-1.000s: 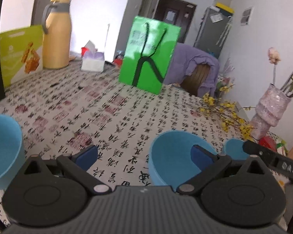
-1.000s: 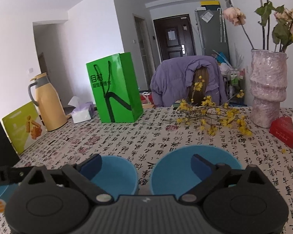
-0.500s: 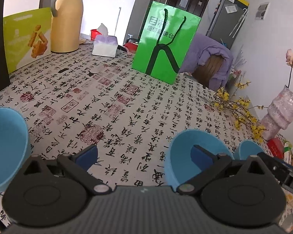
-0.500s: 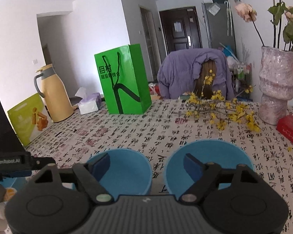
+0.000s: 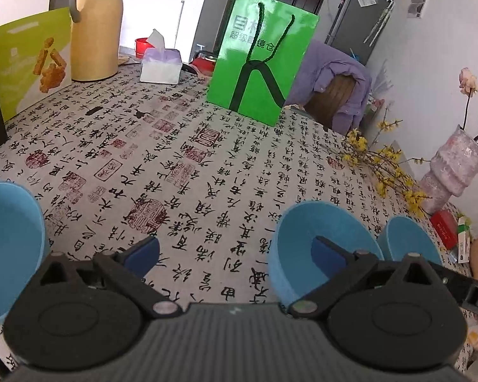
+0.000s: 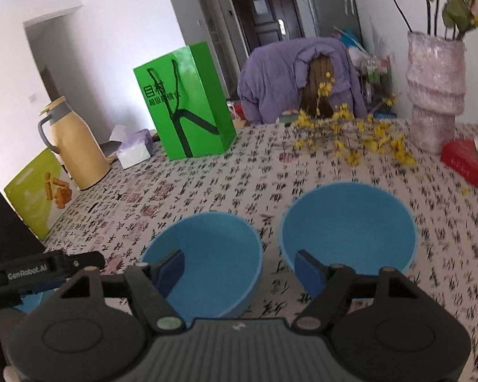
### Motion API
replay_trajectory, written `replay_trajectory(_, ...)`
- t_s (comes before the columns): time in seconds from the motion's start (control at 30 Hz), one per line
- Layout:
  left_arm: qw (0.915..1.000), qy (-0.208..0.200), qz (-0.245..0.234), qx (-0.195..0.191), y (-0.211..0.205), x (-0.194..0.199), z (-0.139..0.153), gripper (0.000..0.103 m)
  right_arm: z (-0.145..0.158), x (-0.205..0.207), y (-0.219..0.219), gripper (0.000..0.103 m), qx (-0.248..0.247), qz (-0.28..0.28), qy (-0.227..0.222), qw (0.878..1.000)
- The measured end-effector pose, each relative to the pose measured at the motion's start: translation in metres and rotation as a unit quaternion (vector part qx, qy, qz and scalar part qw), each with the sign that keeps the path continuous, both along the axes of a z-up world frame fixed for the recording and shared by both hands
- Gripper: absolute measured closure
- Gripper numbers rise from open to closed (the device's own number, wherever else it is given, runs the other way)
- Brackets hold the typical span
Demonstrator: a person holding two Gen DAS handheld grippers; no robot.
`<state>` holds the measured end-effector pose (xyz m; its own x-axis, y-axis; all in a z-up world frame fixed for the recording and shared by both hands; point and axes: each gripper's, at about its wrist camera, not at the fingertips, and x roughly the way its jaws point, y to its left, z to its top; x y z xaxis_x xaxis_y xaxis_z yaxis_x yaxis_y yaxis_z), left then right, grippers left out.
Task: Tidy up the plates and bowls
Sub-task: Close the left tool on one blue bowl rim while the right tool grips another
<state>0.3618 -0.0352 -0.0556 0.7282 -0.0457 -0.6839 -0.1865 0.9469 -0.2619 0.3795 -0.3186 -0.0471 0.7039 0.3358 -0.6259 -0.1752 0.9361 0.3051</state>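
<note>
On the left wrist view, my left tongs hang spread wide over the printed tabletop with nothing between the pads; compared with a second ago the view has tipped down, so more cloth shows ahead and the green bag has slid up the picture. One blue bowl sits behind my right-hand finger, a second, the far right bowl, just beyond it, and a third, the left bowl, at the left edge; the pad is in front of the near bowl, but I cannot tell whether it touches it. On the right wrist view, my right tongs have just been closing: the pads stood wider a second ago and now reach over the gap between the two bowls, the left pad hanging over the inside of the nearer bowl and the right pad in front of the near rim of the far right bowl. They pinch nothing yet, and the walls of both bowls lie between them. The bowls have grown and dropped lower in this view. I judge the right tongs are narrowing to take a rim, most likely so one bowl can be nested in the other; all three bowls stand apart, so the stacking is not yet begun.
</note>
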Motion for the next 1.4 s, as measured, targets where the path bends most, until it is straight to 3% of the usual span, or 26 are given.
replay_trajectory(0.3,0.9995,0.025,-0.016,0.015,-0.007,0.024,-0.003,0.000,-0.016,0.011,0.015,0.043,0.016,-0.016,0.068,0.997)
replay_trajectory(0.53,0.9985,0.049,-0.019,0.017,-0.013,0.050,-0.011,0.001,-0.030,0.028,0.020,0.046,0.013,-0.043,0.106,0.993)
replay_trajectory(0.77,0.9968,0.073,-0.026,0.018,-0.023,0.074,-0.027,0.009,-0.047,0.043,0.025,0.051,0.000,-0.058,0.131,0.990)
replay_trajectory(0.87,0.9959,0.084,-0.032,0.009,-0.026,0.083,-0.035,0.023,-0.053,0.050,0.028,0.056,-0.004,-0.059,0.138,0.989)
replay_trajectory(1.1,0.9941,0.094,-0.054,0.000,-0.032,0.095,-0.049,0.037,-0.065,0.062,0.031,0.063,-0.005,-0.064,0.149,0.987)
replay_trajectory(1.27,0.9927,0.097,-0.070,-0.005,-0.035,0.101,-0.055,0.068,-0.069,0.067,0.034,0.069,-0.006,-0.066,0.151,0.986)
replay_trajectory(1.4,0.9923,0.094,-0.081,-0.002,-0.037,0.103,-0.058,0.081,-0.071,0.069,0.035,0.081,-0.007,-0.064,0.153,0.986)
